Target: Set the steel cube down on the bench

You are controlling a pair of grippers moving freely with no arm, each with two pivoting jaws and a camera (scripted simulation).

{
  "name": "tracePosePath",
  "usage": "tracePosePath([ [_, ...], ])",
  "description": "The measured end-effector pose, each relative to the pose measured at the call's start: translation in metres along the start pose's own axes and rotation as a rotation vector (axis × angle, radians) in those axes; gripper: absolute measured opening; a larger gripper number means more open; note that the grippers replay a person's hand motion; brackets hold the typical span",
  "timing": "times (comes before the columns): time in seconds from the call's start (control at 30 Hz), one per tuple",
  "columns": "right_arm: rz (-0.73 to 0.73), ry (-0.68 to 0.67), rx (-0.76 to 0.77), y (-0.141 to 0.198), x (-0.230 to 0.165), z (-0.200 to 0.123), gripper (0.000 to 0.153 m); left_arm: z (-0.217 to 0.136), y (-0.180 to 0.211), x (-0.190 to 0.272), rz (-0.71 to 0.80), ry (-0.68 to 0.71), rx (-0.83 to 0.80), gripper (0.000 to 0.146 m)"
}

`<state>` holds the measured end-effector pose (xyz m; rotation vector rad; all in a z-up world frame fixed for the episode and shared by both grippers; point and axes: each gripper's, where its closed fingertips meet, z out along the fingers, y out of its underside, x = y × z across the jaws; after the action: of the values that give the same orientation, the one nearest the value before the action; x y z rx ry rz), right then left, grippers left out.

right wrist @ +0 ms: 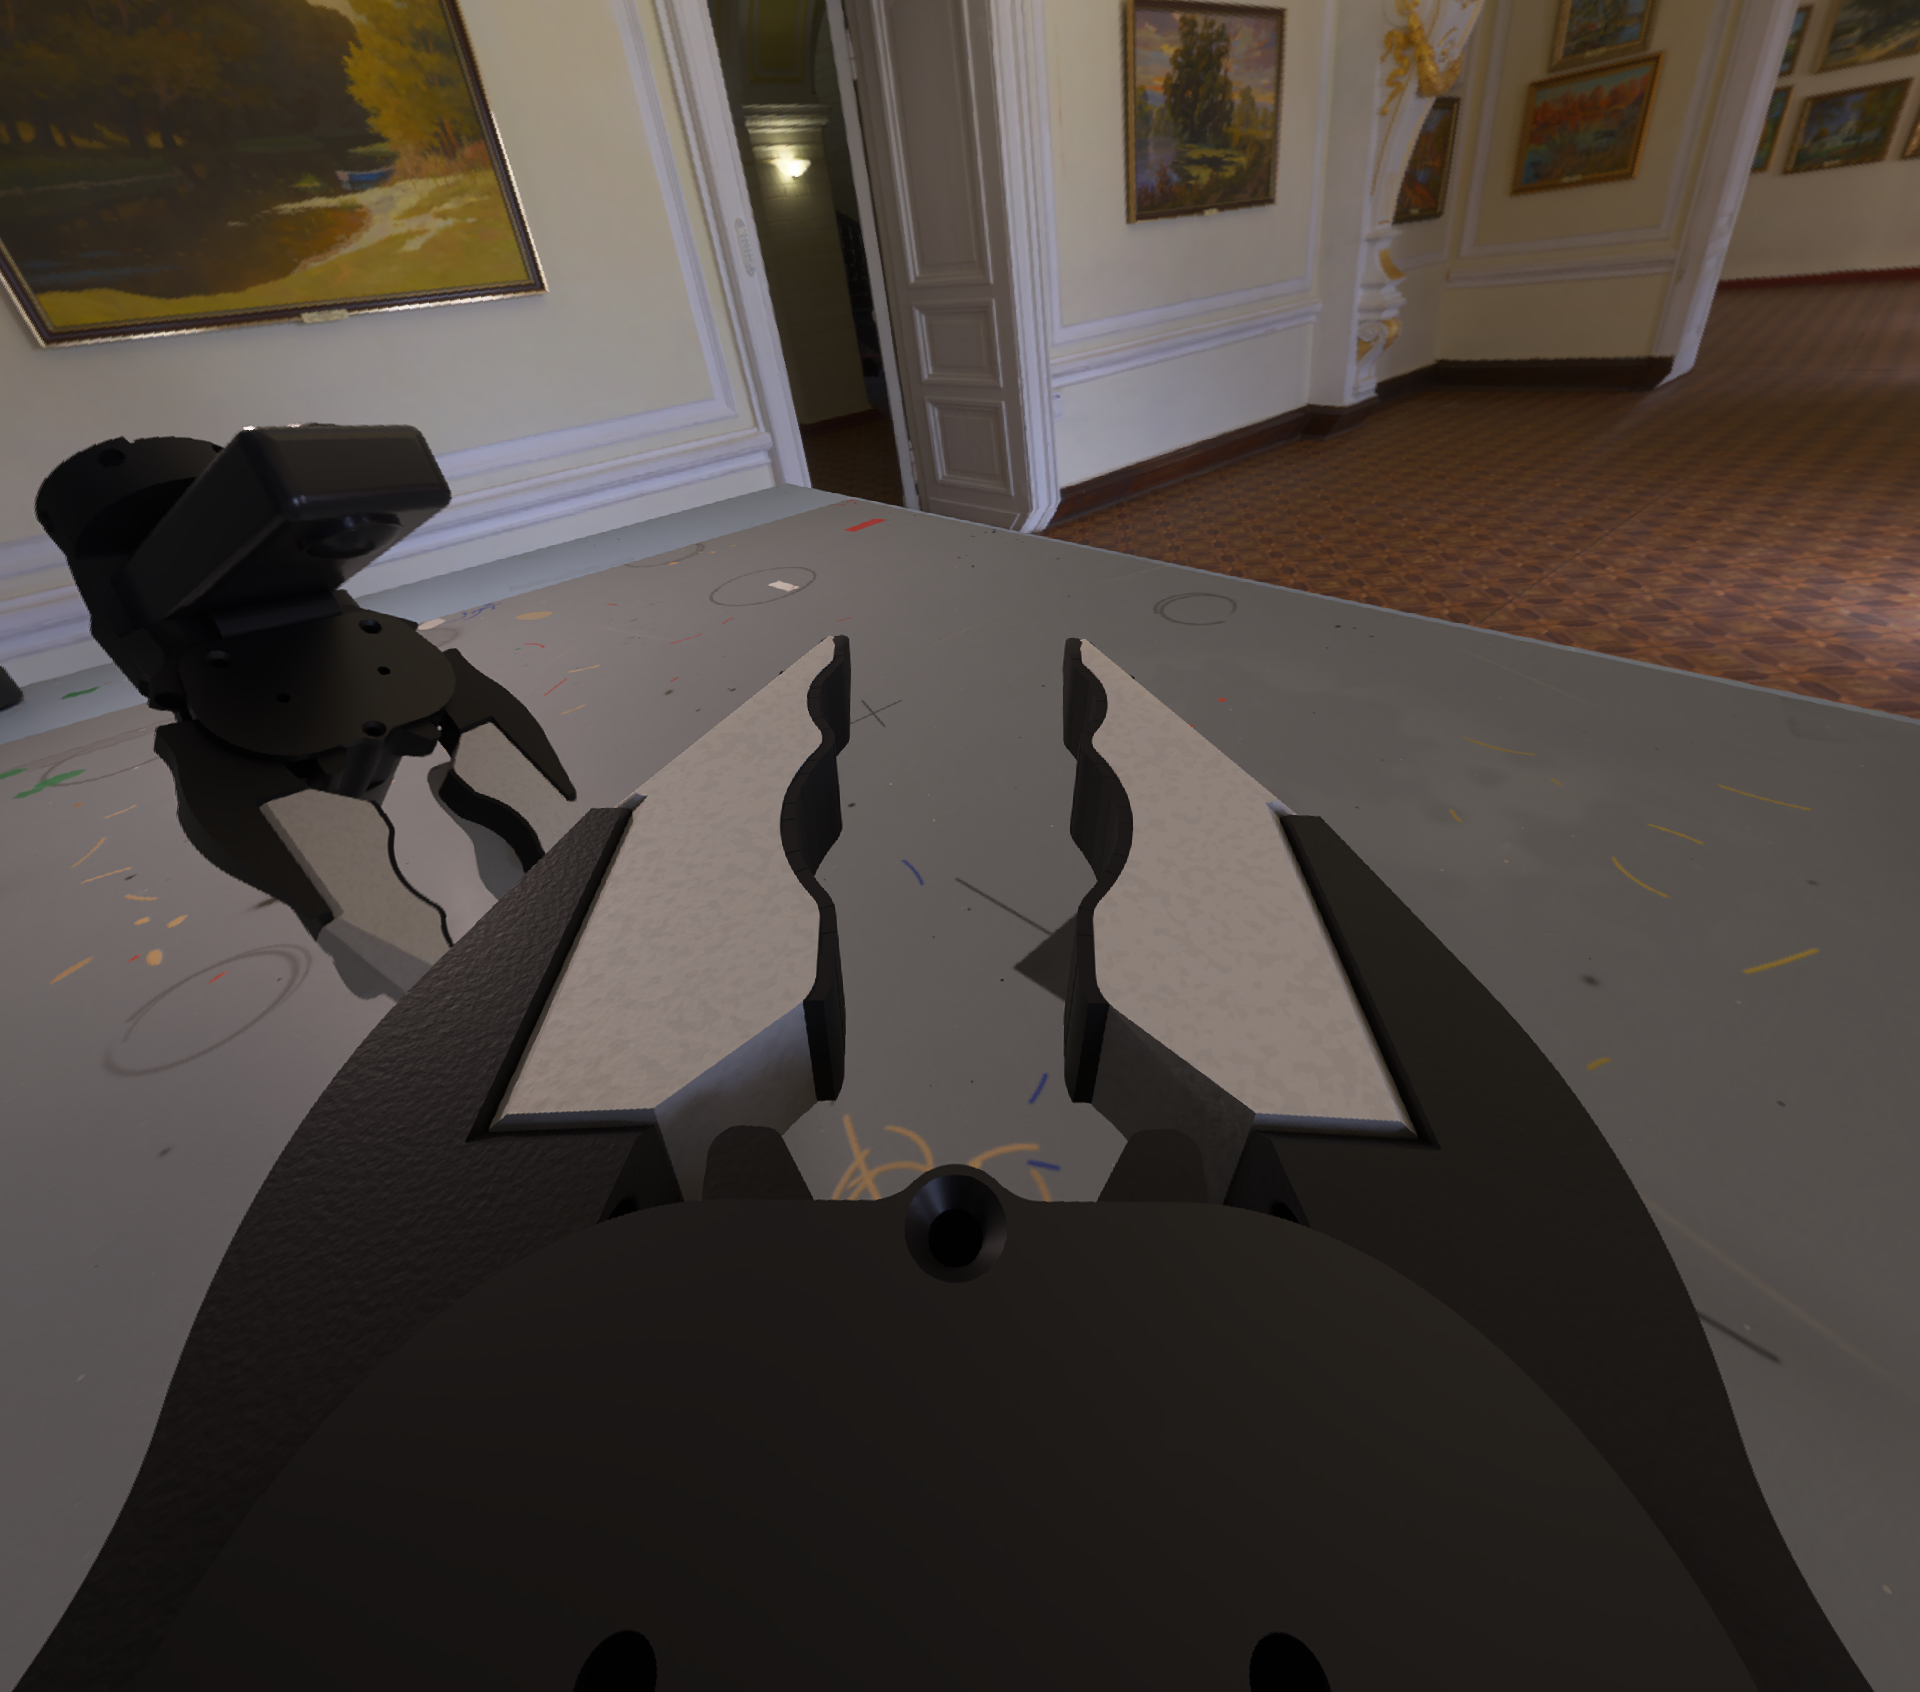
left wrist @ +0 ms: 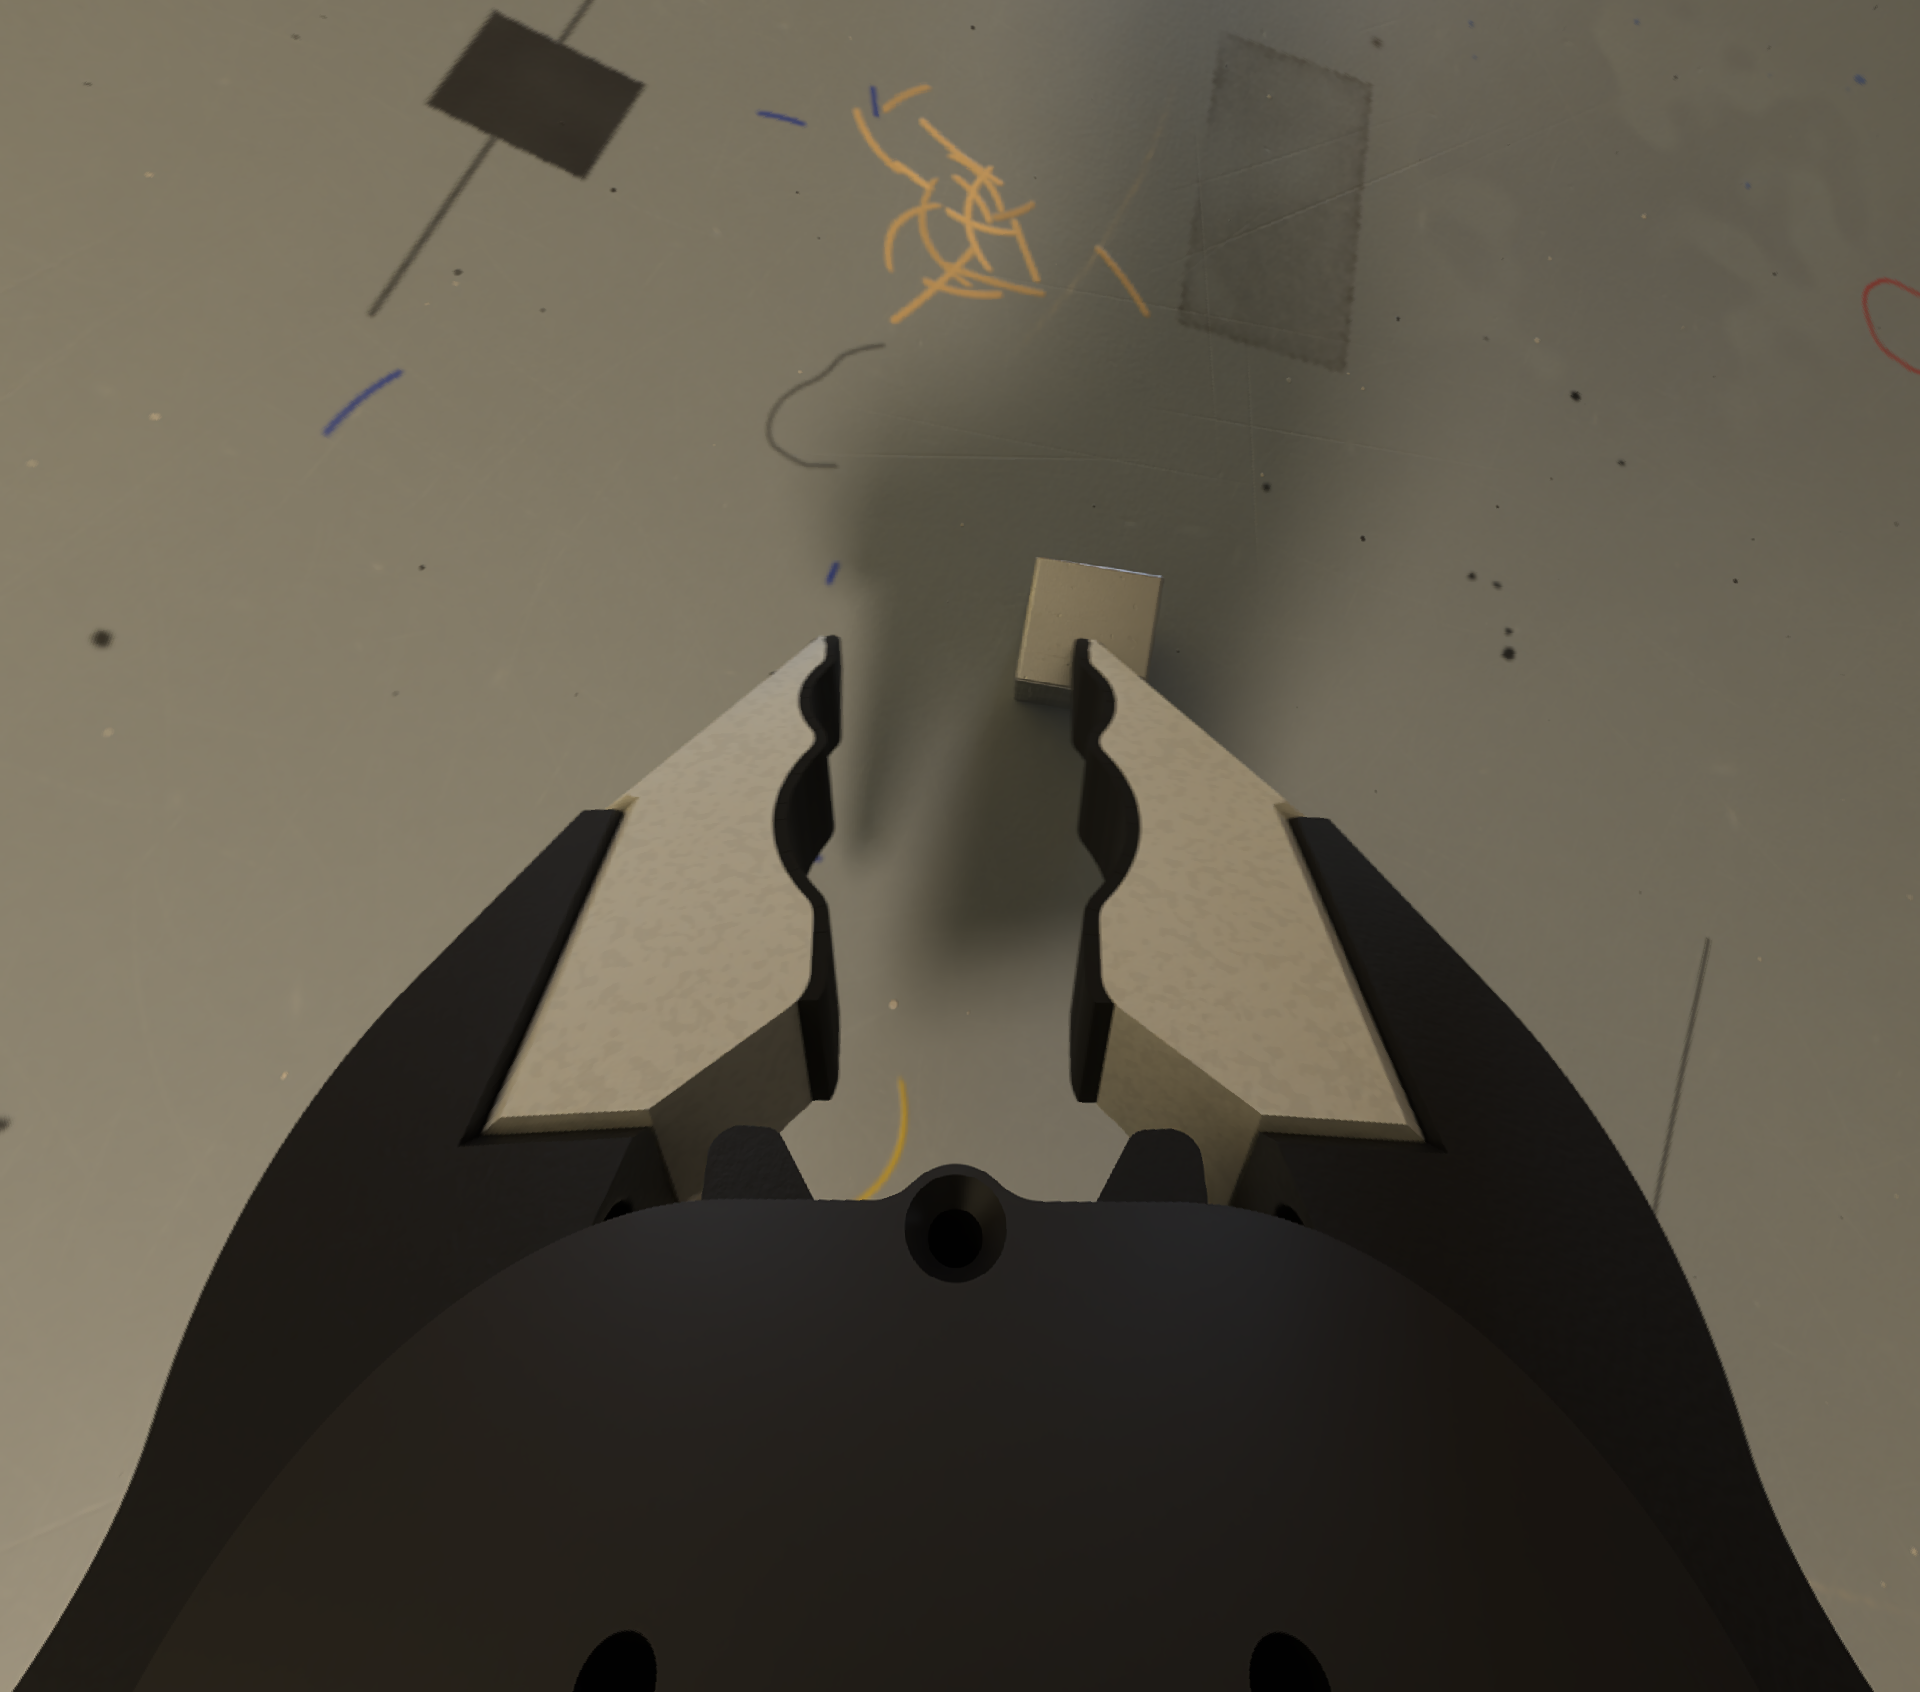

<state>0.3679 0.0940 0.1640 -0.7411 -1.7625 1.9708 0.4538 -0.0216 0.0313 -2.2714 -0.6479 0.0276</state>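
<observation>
The steel cube (left wrist: 1091, 619) is small and pale grey. It rests on the grey bench (left wrist: 416, 707), in shadow, just past my left gripper's right fingertip and partly behind it. My left gripper (left wrist: 956, 645) is open and empty, pointing down at the bench, and the cube lies outside the gap between its fingers. In the right wrist view, my right gripper (right wrist: 956, 645) is open and empty, hovering over the bench (right wrist: 1455, 811). The left gripper (right wrist: 416, 894) shows to its left, tilted down at the bench. I cannot make out the cube in this view.
The bench carries flat marks only: a dark patch (left wrist: 535, 94), a faint grey patch (left wrist: 1278, 198) and orange scribbles (left wrist: 956, 219). Its far edge (right wrist: 1351, 614) runs across the right wrist view, with a parquet floor, a doorway (right wrist: 810, 208) and framed paintings beyond.
</observation>
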Motion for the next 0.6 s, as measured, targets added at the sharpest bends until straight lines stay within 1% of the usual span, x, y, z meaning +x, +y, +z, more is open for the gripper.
tracePosePath([
  [0.03,0.0,0.0,-0.001,0.0,0.0,0.0,0.041,-0.003,0.0,-0.001,-0.003,-0.004,0.007,0.037],
  [0.1,-0.002,0.001,-0.006,0.001,0.0,0.0,0.041,-0.012,0.001,-0.002,-0.009,-0.023,0.033,0.035],
  [0.17,0.001,-0.002,-0.01,0.002,0.0,0.0,0.04,-0.031,0.002,-0.004,-0.029,-0.075,0.101,0.035],
  [0.27,0.014,-0.015,-0.004,0.0,-0.002,0.0,0.04,-0.074,0.011,-0.013,-0.13,-0.171,0.266,0.035],
  [0.33,0.016,-0.021,-0.006,0.001,-0.004,0.0,0.039,-0.114,0.03,-0.024,-0.22,-0.276,0.365,0.035],
  [0.4,0.016,-0.025,-0.02,0.004,-0.005,0.002,0.039,-0.162,0.066,-0.04,-0.284,-0.439,0.409,0.035],
  [0.47,0.011,-0.027,-0.036,0.007,-0.006,0.004,0.039,-0.218,0.119,-0.058,-0.351,-0.641,0.416,0.035],
  [0.53,0.0,-0.023,-0.049,0.011,-0.005,0.005,0.038,-0.266,0.178,-0.067,-0.425,-0.738,0.407,0.036],
  [0.6,-0.014,-0.016,-0.061,0.014,-0.004,0.007,0.037,-0.309,0.244,-0.079,-0.511,-0.846,0.312,0.039],
])
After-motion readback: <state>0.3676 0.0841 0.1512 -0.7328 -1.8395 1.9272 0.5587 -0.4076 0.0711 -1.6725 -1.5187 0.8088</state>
